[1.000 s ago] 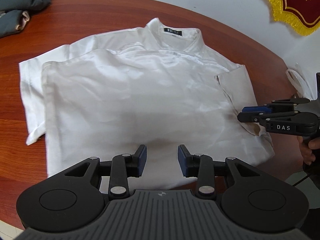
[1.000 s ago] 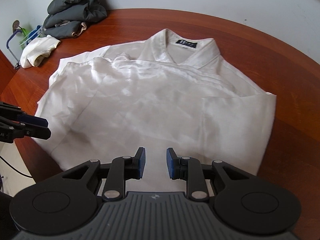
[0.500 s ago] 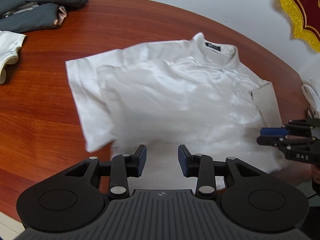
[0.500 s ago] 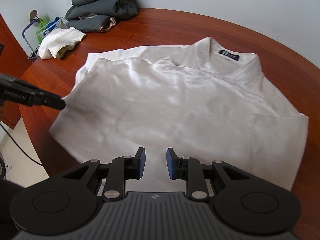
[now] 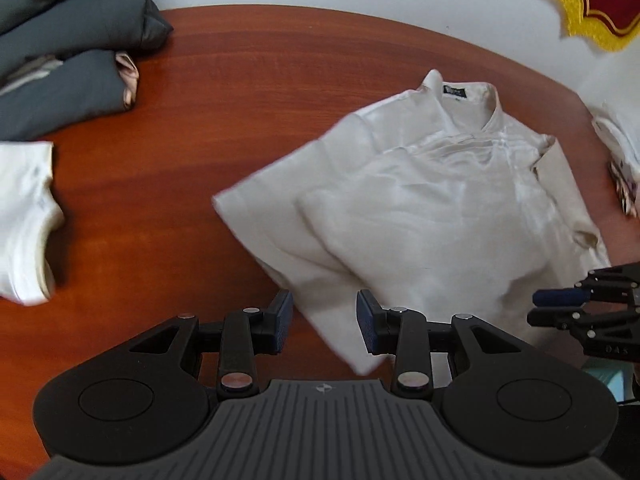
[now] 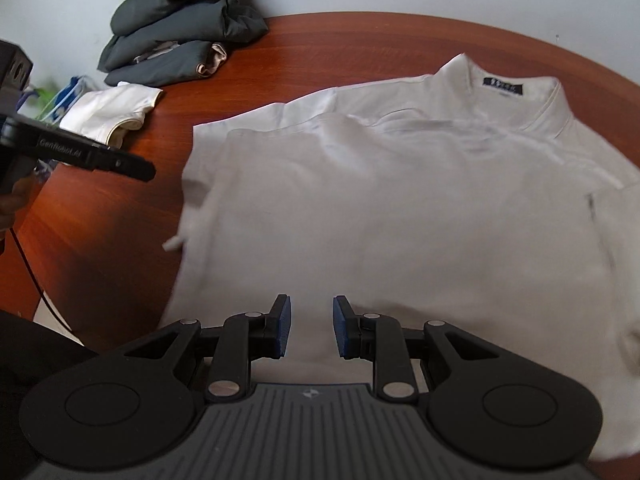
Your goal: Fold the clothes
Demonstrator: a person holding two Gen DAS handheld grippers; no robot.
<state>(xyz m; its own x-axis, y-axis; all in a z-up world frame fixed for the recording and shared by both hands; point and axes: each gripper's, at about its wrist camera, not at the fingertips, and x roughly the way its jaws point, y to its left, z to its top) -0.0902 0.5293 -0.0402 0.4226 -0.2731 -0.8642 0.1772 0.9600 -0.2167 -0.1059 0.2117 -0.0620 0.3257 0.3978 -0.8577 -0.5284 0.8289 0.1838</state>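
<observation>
A white short-sleeved shirt (image 5: 432, 216) with a black neck label lies flat on the round red-brown table (image 5: 168, 208), collar at the far side. My left gripper (image 5: 324, 322) is open, just above the near corner of the shirt's left sleeve, holding nothing. My right gripper (image 6: 308, 326) is open over the shirt's (image 6: 400, 220) near hem, nothing between its fingers. Each gripper shows in the other's view: the right one (image 5: 560, 308) at the shirt's right hem, the left one (image 6: 148, 170) over the bare table left of the shirt.
A pile of folded dark grey clothes (image 5: 60, 60) sits at the table's far left, with a folded white garment (image 5: 24, 220) in front of it. A red and gold pennant (image 5: 592, 0) hangs on the wall. More white cloth (image 5: 616, 140) lies at the right edge.
Both cameras have swung left. The left gripper went from over the shirt's middle hem to its left sleeve corner; the right gripper shifted left along the hem. Both stayed open.
</observation>
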